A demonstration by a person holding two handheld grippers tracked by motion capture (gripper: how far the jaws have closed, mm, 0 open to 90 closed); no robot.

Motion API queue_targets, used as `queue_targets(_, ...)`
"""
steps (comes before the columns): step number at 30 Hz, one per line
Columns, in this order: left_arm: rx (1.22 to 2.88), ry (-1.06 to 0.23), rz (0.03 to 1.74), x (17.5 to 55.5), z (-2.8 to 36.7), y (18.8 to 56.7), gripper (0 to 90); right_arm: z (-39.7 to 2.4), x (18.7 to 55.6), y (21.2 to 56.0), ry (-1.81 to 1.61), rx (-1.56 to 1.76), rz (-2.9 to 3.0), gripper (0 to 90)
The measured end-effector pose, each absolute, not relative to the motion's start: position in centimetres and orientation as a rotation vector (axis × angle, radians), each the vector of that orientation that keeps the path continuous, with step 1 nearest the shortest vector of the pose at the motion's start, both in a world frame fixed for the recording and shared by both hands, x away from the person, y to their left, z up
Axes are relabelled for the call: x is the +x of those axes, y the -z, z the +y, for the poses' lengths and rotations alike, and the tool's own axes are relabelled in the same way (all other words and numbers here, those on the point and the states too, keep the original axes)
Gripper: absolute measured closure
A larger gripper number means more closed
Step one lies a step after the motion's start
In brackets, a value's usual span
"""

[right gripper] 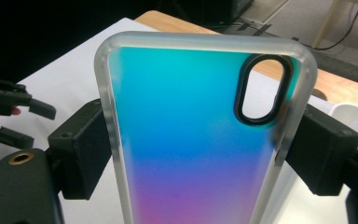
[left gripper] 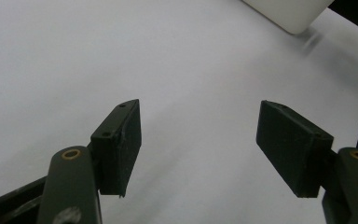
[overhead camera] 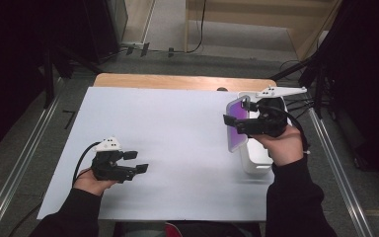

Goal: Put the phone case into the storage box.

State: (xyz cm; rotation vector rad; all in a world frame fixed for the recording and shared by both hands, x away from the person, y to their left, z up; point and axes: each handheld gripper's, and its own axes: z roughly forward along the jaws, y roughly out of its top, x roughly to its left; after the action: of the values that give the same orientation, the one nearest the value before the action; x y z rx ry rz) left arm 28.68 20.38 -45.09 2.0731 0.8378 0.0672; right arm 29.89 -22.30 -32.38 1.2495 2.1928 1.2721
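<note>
Right gripper [right gripper: 200,154] clamping phone case [right gripper: 191,140], camera cutout [right gripper: 262,90] seen close up

Both grippers are black. The left gripper [overhead camera: 137,161] at the lower left of the high view carries a small white plate and a black cable; its flat rectangular pads [left gripper: 125,144] show small screws and brass rivets. The right gripper [overhead camera: 233,123] carries a long grey plate. Both sleeves [overhead camera: 293,197] are black.
</note>
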Motion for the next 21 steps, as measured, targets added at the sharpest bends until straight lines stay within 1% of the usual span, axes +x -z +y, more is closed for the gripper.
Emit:
queue_targets(11, 2.068, -0.072, 0.841, 28.7, 20.5, 45.0, 30.8, -24.6, 30.1, 32.2, -1.253, 1.326, 2.106, 14.8)
queue_targets(21, 2.05, -0.08, 0.843, 28.7, 20.6, 44.9, 30.8, -26.4, 30.8, 33.1, -1.251, 1.416, 1.965, 14.9)
